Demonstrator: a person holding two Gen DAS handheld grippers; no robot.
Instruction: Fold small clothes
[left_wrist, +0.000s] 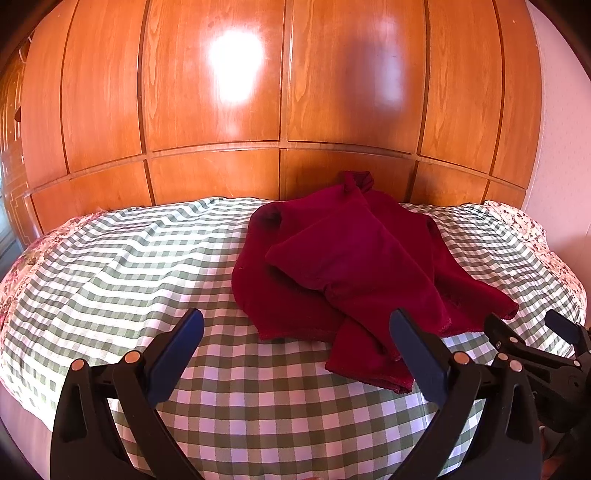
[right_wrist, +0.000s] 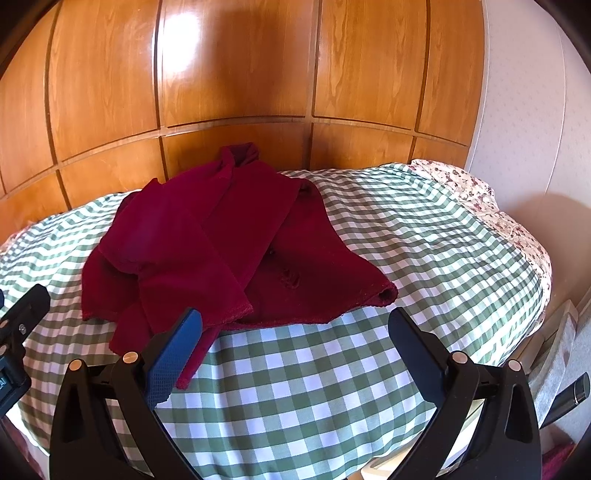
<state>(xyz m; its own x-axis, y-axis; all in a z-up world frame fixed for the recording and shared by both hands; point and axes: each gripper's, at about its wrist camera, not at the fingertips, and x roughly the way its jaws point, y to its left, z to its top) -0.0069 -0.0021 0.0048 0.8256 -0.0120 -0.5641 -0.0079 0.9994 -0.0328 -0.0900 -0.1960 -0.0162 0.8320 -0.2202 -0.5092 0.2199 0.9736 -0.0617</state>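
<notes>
A dark red fleece garment (left_wrist: 354, 266) lies crumpled on the green-and-white checked cloth (left_wrist: 129, 266), with folds over one another and an end raised against the wooden panels. It also shows in the right wrist view (right_wrist: 221, 243). My left gripper (left_wrist: 295, 325) is open and empty, just short of the garment's near edge. My right gripper (right_wrist: 293, 325) is open and empty, near the garment's front right corner. The right gripper also shows at the right edge of the left wrist view (left_wrist: 532, 332).
Glossy wooden panels (left_wrist: 280, 92) stand right behind the surface. A floral fabric (right_wrist: 480, 199) shows under the checked cloth (right_wrist: 424, 236) at its edges. A white wall (right_wrist: 535, 110) is to the right, with grey items (right_wrist: 561, 354) low beside the surface.
</notes>
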